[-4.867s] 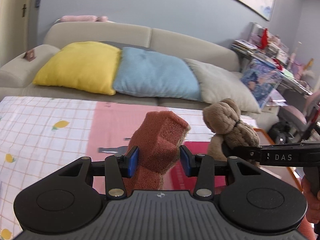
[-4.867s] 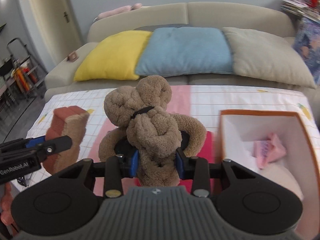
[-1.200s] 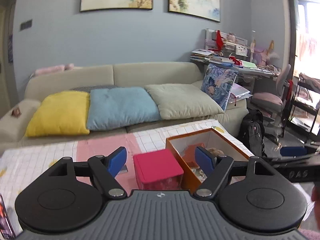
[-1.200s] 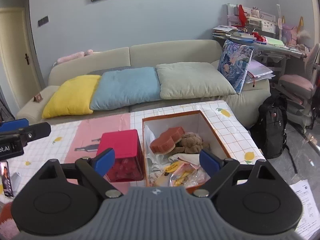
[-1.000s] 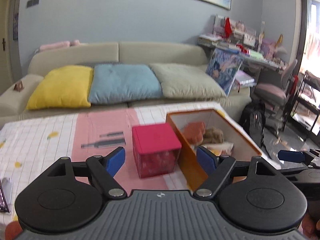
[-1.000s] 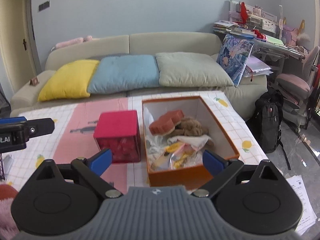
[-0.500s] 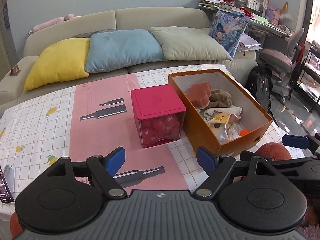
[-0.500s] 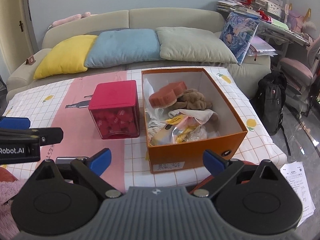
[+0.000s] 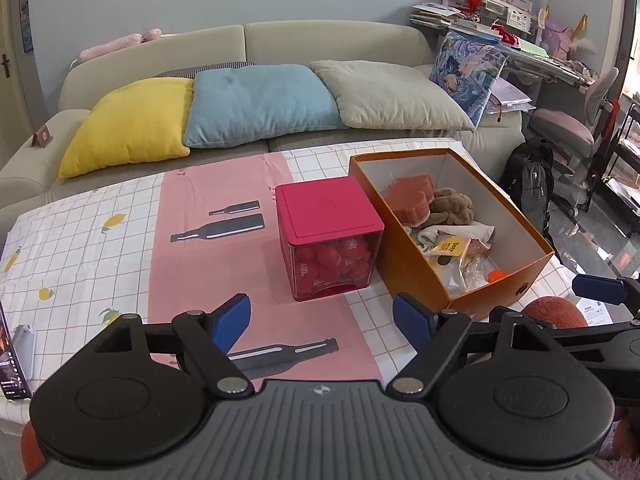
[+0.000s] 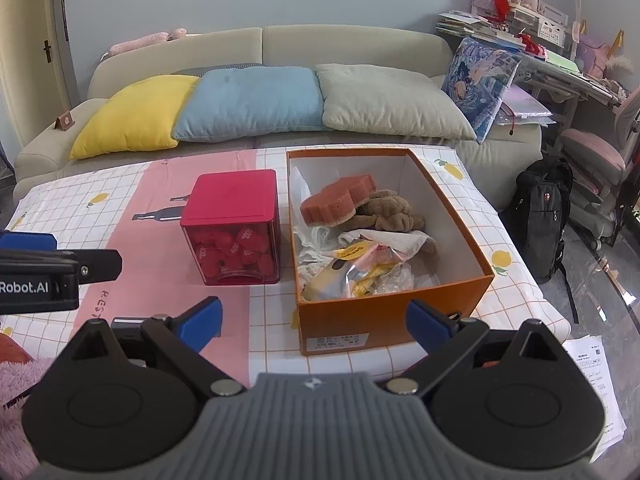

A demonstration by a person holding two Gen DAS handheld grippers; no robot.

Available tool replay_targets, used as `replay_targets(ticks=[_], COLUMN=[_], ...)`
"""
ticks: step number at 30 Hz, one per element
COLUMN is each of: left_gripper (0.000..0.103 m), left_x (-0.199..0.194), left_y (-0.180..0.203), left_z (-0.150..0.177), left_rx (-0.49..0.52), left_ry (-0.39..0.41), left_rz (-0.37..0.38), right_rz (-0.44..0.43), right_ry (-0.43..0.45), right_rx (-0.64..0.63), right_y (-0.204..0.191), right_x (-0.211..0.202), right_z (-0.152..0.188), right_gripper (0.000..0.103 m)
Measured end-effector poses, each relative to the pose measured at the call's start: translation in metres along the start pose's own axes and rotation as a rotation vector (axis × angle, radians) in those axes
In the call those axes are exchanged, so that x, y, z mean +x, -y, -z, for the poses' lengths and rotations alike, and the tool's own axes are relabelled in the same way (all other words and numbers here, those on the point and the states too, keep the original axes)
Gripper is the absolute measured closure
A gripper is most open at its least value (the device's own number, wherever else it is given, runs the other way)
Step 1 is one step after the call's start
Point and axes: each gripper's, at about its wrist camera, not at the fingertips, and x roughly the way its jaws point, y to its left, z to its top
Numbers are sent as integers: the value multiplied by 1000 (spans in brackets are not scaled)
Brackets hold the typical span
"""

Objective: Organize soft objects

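An orange cardboard box [image 10: 384, 322] [image 9: 516, 280] stands on the table's right half. Inside it a rust-red sponge [image 10: 334, 200] [image 9: 412, 198] rests on a brown plush bear [image 10: 390, 212] [image 9: 450, 204], above plastic bags and cloth. My left gripper [image 9: 322, 320] hangs open and empty over the table's near edge, in front of the red cube container [image 9: 326, 232]. Pulled back from the box's near wall, my right gripper [image 10: 314, 318] is open and empty too. The left gripper's blue-tipped finger [image 10: 28, 242] shows at the right wrist view's left edge.
A red-lidded clear cube container [image 10: 234, 228] of red pieces stands left of the box. A checked and pink cloth [image 9: 120, 248] covers the table. Behind is a sofa with yellow [image 9: 128, 120], blue and grey cushions. A black backpack [image 10: 542, 216] and papers lie on the floor at right.
Both grippers let go of the sponge and the bear, which now lie in the box. Both have since drawn back and tilted down, so the table and box fill more of the view.
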Motion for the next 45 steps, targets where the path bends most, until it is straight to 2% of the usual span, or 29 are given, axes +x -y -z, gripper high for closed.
replay_targets(ticks=[45], left_gripper=[8], left_x=[-8], left_y=[-1], left_z=[-7], left_rx=[-4], left_ry=[33], left_rz=[-19], right_rz=[-3], right_ry=[13], right_rx=[-10], right_y=[-2], right_x=[-1], right_z=[-3], right_gripper=[6])
